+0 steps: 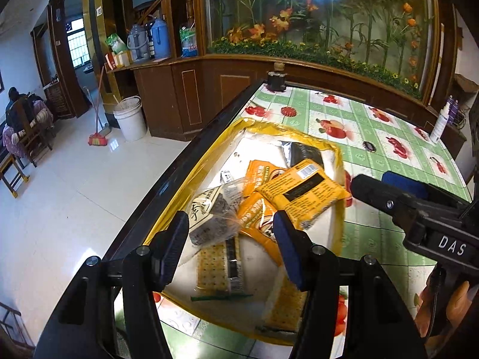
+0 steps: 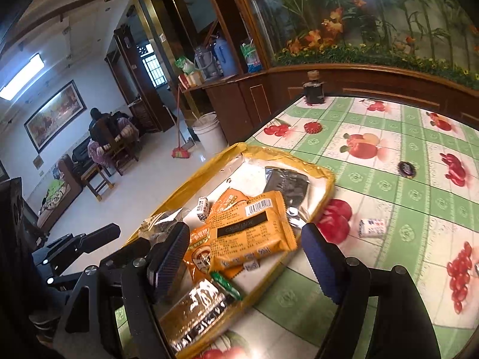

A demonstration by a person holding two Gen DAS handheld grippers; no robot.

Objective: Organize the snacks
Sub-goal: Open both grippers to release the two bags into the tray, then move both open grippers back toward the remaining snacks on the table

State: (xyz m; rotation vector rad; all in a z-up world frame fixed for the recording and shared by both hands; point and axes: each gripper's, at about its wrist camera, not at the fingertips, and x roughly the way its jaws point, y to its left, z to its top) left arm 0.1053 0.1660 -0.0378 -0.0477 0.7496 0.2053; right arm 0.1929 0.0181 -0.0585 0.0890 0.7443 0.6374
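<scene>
Snack packs (image 2: 251, 233) fill the tray (image 2: 324, 179) under your tools. To the right, the bench (image 2: 389, 185) is mostly bare, with 1 small candy (image 2: 372, 228).

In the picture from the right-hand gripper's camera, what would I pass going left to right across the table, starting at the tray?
Yellow-rimmed tray → big orange snack packet in it → small white wrapped candy on the tablecloth → dark round bottle cap → red cherry cluster printed on the cloth.
</scene>
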